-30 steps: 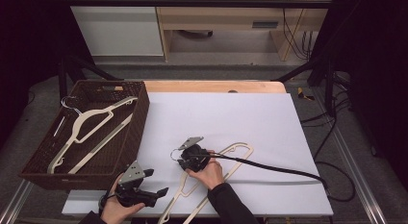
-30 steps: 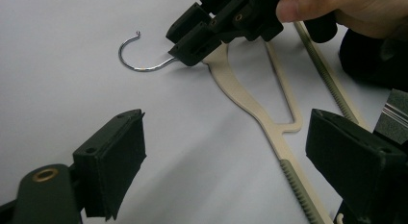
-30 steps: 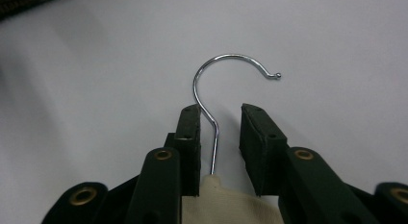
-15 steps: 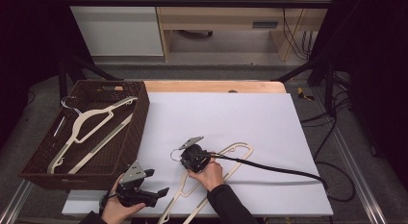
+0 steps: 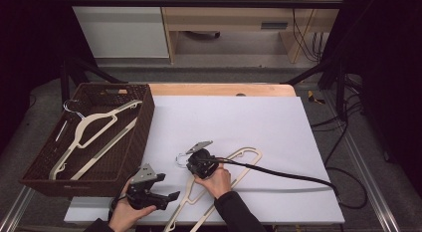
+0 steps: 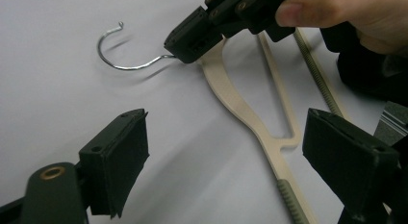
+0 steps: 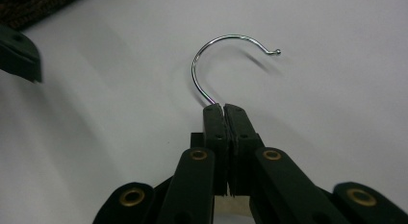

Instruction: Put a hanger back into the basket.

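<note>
Left gripper (image 5: 171,196) sits at the table's near edge, held low in the left hand (image 5: 130,212) and angled rightward; its jaws stand wide with nothing between them — the cream hanger (image 6: 240,106) lies just beyond, untouched by its pads. Right gripper (image 5: 190,164), in the right hand (image 5: 216,180) near the table's middle, points far-left with jaws having just closed, clamped on the hanger's neck where the wire hook (image 7: 219,58) leaves the body. The hanger lies flat on the white table (image 5: 278,122), right of the wicker basket (image 5: 139,127).
</note>
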`<act>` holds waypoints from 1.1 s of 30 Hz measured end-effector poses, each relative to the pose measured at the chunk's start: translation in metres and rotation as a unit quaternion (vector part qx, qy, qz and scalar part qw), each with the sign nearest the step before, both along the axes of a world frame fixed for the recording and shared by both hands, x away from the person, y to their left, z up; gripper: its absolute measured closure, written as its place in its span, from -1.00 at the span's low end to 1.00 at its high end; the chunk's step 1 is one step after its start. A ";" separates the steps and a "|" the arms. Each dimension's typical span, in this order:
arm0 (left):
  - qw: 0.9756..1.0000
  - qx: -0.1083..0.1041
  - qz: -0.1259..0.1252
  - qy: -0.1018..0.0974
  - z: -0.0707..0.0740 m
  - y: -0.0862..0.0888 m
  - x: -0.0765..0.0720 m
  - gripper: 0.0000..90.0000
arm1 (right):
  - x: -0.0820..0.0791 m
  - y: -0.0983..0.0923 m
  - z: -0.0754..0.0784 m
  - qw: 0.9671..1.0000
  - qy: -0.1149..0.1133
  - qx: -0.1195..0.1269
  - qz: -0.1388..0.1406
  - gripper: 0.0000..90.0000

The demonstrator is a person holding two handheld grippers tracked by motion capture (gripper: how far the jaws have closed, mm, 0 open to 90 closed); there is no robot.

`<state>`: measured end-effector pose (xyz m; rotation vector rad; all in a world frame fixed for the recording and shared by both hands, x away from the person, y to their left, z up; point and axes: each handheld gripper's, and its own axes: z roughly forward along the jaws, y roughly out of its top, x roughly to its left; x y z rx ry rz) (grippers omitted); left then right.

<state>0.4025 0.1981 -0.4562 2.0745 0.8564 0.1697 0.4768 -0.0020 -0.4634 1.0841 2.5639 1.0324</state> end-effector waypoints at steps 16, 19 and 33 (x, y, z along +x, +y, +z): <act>0.996 -0.001 -0.041 0.083 -0.015 -0.042 0.027 0.00 | -0.009 -0.008 0.019 0.999 -0.034 0.018 0.010 0.98; 0.995 -0.007 -0.041 0.092 -0.016 -0.044 0.029 0.16 | -0.010 -0.010 0.022 0.999 -0.043 0.021 0.018 0.98; 0.992 -0.041 -0.034 0.110 -0.009 -0.046 0.029 0.52 | -0.017 -0.017 0.035 0.997 -0.066 0.031 0.024 0.98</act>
